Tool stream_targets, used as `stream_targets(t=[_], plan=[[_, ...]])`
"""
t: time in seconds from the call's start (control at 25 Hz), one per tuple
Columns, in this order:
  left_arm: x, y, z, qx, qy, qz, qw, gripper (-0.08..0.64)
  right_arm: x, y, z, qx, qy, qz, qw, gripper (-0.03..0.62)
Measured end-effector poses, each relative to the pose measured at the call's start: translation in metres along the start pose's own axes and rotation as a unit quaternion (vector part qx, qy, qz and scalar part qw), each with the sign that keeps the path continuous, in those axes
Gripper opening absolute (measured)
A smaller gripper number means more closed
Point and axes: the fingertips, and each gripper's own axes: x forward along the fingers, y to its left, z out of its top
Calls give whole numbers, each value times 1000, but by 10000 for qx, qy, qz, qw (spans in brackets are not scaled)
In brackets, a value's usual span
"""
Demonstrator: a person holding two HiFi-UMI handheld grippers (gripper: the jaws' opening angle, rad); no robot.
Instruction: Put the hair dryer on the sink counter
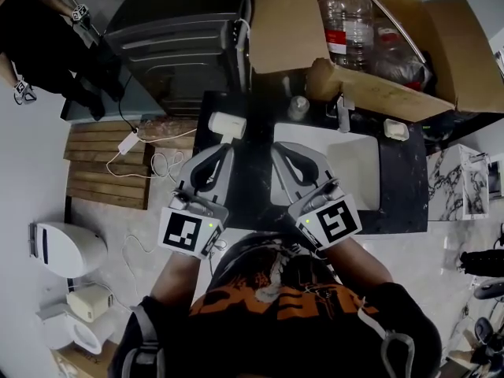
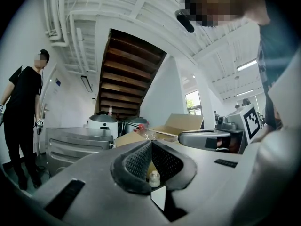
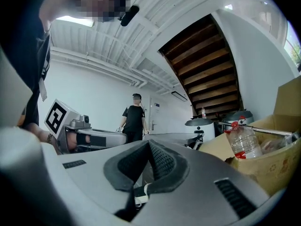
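The white hair dryer (image 1: 227, 124) lies at the back left corner of the dark sink counter (image 1: 248, 187), and its cord trails left to a white plug block (image 1: 128, 142). My left gripper (image 1: 223, 150) hovers just in front of the dryer, shut and empty, with its jaw pads meeting at the tip (image 2: 151, 145). My right gripper (image 1: 282, 148) is level beside it, over the left rim of the white basin (image 1: 358, 172), also shut with nothing between its pads (image 3: 149, 145). Each gripper view shows the other gripper alongside.
An open cardboard box (image 1: 441, 46) with plastic bottles (image 1: 346, 14) stands behind the counter, above the faucet (image 1: 344, 113). A grey appliance (image 1: 177, 46) is at the back left, and a wooden pallet (image 1: 102, 164) and a toilet (image 1: 67, 246) are on the floor. A person in black (image 1: 39, 38) stands far left.
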Motion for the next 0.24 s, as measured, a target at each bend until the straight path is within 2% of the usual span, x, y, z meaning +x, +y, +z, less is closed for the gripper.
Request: stream_targets(t=[0.24], plan=[[-2, 3, -7, -141, 81, -301, 9994, 25, 8, 7, -4, 6, 46, -55, 10000, 14]])
